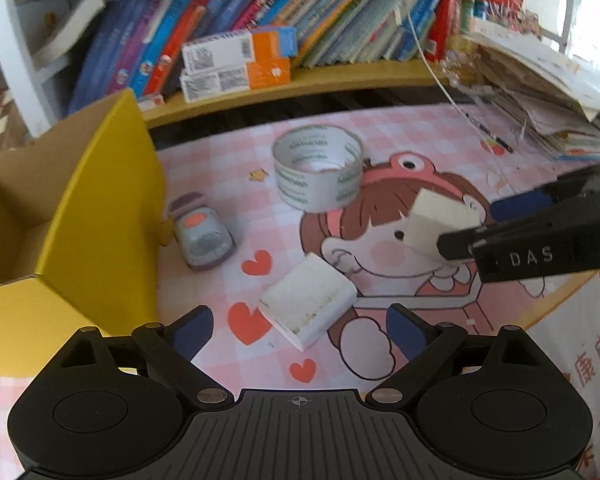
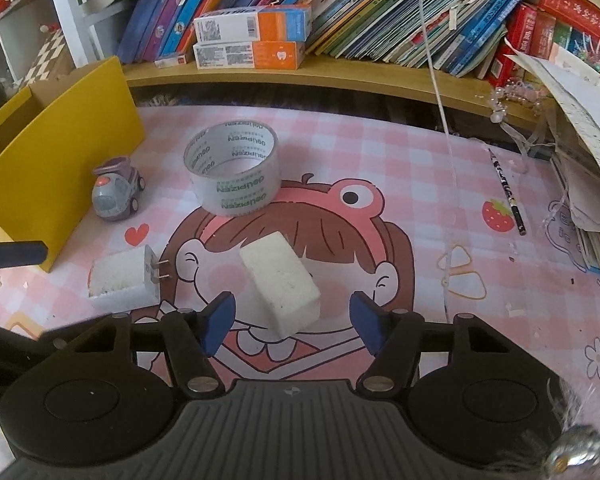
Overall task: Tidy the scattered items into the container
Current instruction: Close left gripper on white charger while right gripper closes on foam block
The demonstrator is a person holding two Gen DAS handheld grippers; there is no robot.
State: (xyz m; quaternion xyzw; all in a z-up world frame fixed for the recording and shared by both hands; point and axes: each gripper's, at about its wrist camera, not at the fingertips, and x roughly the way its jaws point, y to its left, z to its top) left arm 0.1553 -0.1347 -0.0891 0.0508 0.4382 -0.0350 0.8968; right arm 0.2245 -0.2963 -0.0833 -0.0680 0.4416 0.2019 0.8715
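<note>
Left gripper (image 1: 300,330) has jaws spread wide, nothing between them, hanging over the white charger plug (image 1: 308,304) at lower centre of its frame. Right gripper (image 2: 292,320) is also spread wide; white foam block (image 2: 280,284) sits between the blue pads (image 2: 220,320), not touching either. Yellow cardboard box (image 1: 100,208) stands open at left, one flap upright, walling off the mat side. Small grey toy car (image 2: 118,194) sits just beside that flap. Clear tape roll (image 2: 234,168) stands on its flat side at mid frame, behind the block. Pink cartoon mat (image 2: 380,152) covers the desk. Pencil (image 2: 508,192) lies at right near the paper pile (image 2: 580,120). Bookshelf (image 2: 340,8) across the top, with two orange-white cartons (image 2: 252,40) stacked on it.
</note>
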